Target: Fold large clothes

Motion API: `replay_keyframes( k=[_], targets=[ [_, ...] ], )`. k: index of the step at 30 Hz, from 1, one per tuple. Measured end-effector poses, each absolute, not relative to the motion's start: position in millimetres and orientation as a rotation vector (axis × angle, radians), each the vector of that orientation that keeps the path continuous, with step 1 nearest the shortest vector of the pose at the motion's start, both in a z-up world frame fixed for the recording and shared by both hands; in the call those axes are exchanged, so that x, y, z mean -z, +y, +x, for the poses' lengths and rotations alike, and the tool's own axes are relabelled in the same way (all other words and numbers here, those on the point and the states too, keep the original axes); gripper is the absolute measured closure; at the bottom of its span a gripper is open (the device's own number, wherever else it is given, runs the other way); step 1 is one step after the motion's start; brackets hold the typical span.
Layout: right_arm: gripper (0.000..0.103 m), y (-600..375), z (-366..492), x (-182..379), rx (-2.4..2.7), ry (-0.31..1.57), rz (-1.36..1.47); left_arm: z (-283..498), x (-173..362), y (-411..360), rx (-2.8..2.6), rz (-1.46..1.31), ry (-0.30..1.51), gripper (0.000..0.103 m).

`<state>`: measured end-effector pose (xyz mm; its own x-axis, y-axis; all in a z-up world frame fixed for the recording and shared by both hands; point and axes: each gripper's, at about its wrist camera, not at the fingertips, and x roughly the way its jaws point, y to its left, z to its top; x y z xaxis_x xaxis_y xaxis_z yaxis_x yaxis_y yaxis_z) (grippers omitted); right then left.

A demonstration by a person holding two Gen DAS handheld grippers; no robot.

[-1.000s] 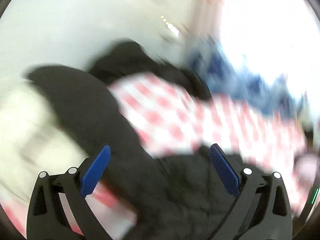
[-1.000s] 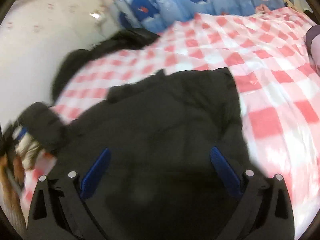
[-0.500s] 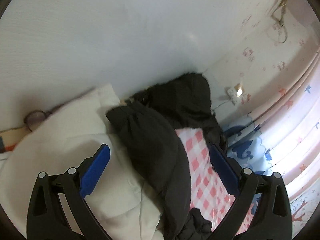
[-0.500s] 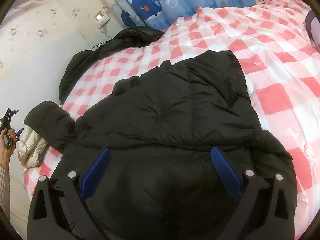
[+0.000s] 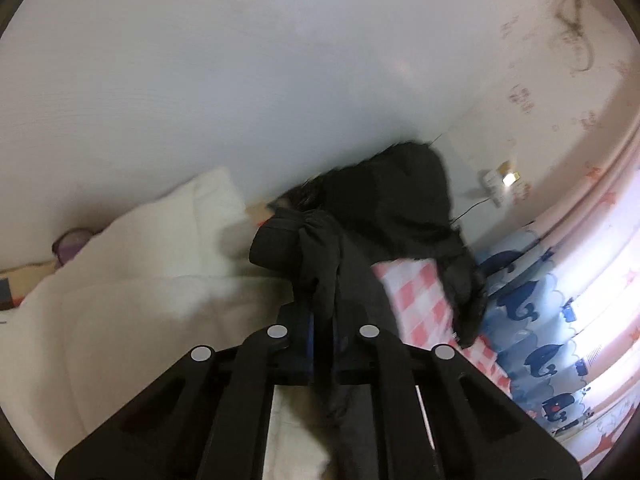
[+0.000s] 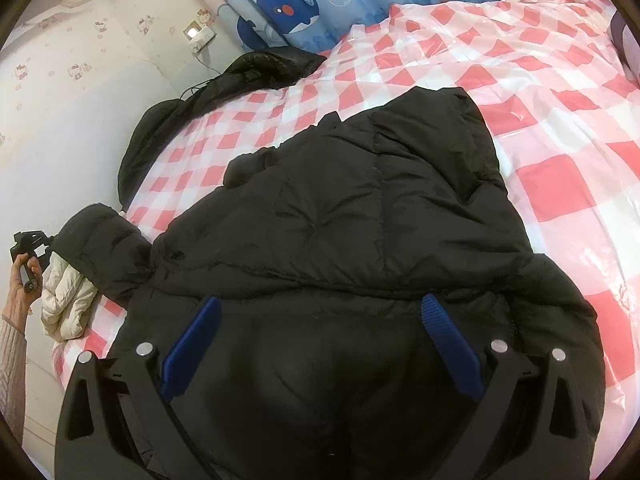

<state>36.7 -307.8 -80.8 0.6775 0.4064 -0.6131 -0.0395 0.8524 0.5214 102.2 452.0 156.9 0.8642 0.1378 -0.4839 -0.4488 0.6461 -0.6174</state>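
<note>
Our left gripper (image 5: 322,336) pinches the sleeve (image 5: 320,256) of the black puffer jacket (image 6: 360,216), which lies spread on the red-checked bed cover (image 6: 560,92). We hold the right gripper (image 6: 320,344) wide apart above the jacket's lower part, nothing between its blue pads (image 6: 450,352).

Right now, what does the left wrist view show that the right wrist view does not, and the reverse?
Only the left wrist view shows the left tool shut on a bunched fold of the black jacket's sleeve, and the broad top of the cream quilt. Only the right wrist view shows the jacket's whole body spread flat under the open right tool. Both show the checked sheet, whale curtain and second dark garment.
</note>
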Motion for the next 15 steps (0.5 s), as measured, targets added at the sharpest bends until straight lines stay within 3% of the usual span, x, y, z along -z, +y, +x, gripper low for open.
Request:
replay_keyframes(
  k=[9,15],
  targets=[
    [0.007,-308.1,34.0,59.5,-0.284,0.732,0.537,98.4,-255.3,320.8,0.041,-0.658,0.246,0.100],
    [0.007,-321.0,32.0,49.1,-0.268,0.700,0.593,117.4,-266.7,177.2,0.344,-0.610,0.274,0.100]
  ],
)
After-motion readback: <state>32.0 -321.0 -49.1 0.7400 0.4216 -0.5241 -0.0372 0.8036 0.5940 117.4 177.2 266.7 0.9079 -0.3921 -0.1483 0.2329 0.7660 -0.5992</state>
